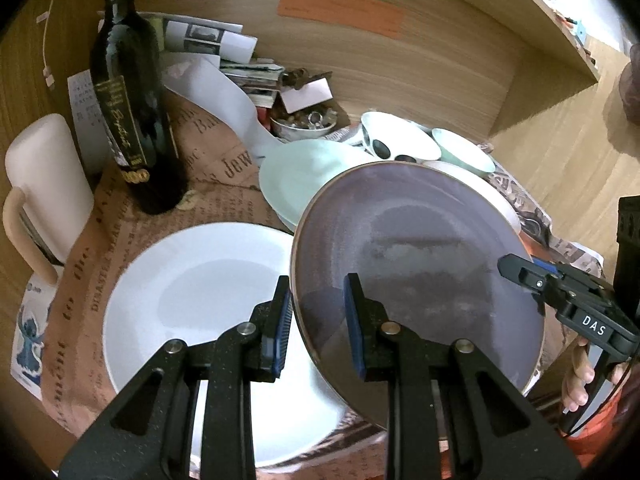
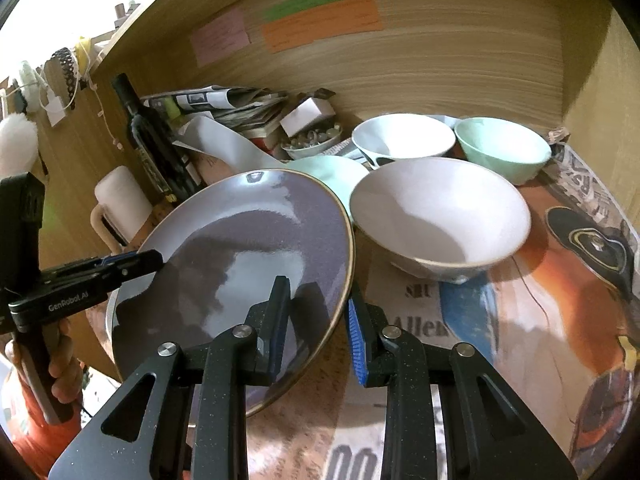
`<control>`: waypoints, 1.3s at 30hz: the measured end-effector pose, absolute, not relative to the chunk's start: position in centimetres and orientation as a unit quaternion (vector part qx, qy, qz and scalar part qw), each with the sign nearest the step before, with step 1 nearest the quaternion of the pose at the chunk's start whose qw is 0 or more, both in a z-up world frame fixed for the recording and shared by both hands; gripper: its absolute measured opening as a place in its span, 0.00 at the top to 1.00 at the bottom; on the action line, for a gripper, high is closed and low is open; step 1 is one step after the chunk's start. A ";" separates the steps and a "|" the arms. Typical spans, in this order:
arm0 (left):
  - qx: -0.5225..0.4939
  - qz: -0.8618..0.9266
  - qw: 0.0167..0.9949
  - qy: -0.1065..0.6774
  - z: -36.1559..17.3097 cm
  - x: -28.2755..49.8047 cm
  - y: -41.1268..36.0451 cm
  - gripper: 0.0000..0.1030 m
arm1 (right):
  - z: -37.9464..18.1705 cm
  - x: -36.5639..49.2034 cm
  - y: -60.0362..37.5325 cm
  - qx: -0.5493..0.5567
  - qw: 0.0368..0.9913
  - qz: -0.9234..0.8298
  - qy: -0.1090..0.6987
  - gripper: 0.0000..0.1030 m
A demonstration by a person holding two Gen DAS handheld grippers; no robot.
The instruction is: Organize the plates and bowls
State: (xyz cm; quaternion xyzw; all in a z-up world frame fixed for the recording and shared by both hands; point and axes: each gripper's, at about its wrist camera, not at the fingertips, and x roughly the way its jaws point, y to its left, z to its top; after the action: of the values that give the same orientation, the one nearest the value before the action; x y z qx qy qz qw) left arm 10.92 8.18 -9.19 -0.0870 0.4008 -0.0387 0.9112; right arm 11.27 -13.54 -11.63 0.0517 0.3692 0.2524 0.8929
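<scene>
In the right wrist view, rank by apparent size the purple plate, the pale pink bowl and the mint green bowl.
1. Purple plate, though nearest the camera.
2. Pale pink bowl.
3. Mint green bowl, farthest back.
</scene>
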 end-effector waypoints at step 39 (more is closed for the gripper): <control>-0.070 -0.058 0.885 0.456 -13.9 9.8 1.2 0.75 | -15.9 10.0 -19.1 0.038 0.877 0.216 0.427 0.76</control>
State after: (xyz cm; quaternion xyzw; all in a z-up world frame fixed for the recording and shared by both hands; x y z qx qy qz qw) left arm 9.77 1.25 -13.94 -0.0702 0.4560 -0.0581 0.8853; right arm 10.05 -19.09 -15.88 0.0383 0.4268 0.2164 0.8773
